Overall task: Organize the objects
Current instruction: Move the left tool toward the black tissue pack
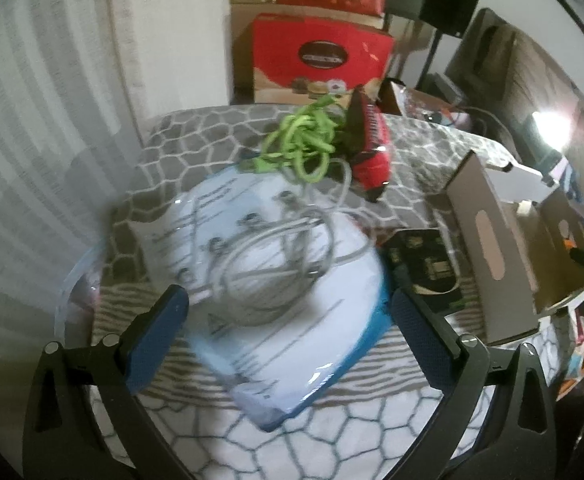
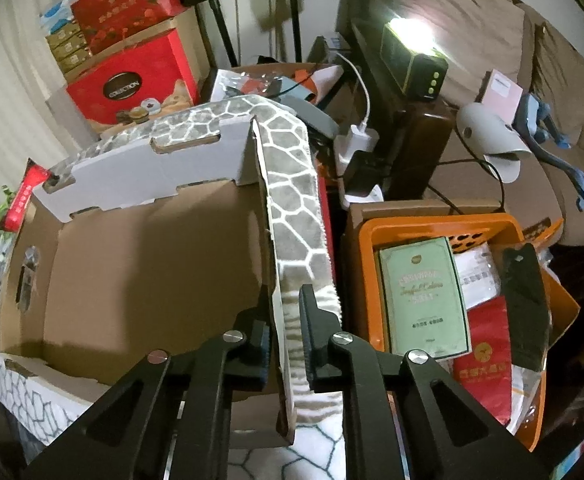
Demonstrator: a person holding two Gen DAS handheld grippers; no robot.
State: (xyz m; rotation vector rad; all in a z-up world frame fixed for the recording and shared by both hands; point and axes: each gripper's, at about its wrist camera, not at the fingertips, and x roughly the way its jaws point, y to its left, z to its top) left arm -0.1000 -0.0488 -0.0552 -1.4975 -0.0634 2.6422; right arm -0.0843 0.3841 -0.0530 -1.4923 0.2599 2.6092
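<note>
Left gripper (image 1: 287, 316) spread wide, blue-padded fingers (image 1: 159, 320) apart on either side of, and above, a clear plastic bag with white printed sheet and blue edge (image 1: 292, 340), nothing pinched. Bag lying flat on the grey-and-white honeycomb-patterned blanket (image 1: 332, 432), toward its near edge. Coiled grey cable (image 1: 279, 248) resting on the bag's far half. Tangled bright green cord (image 1: 308, 140) just beyond, toward the blanket's far edge, touching a red-and-black snack packet (image 1: 372, 140). Dark patterned flat box (image 1: 428, 264) just beside the bag's right edge.

Right gripper (image 2: 285, 336) clenched on the right wall of an open brown cardboard box (image 2: 139, 264), jaws pressing that upright flap from both sides. Box standing at the blanket's right edge, interior bare. Orange plastic basket (image 2: 372, 240) beside it, off the blanket, holding a pale green rectangular packet (image 2: 424, 296) and red pouch (image 2: 484, 360).
</note>
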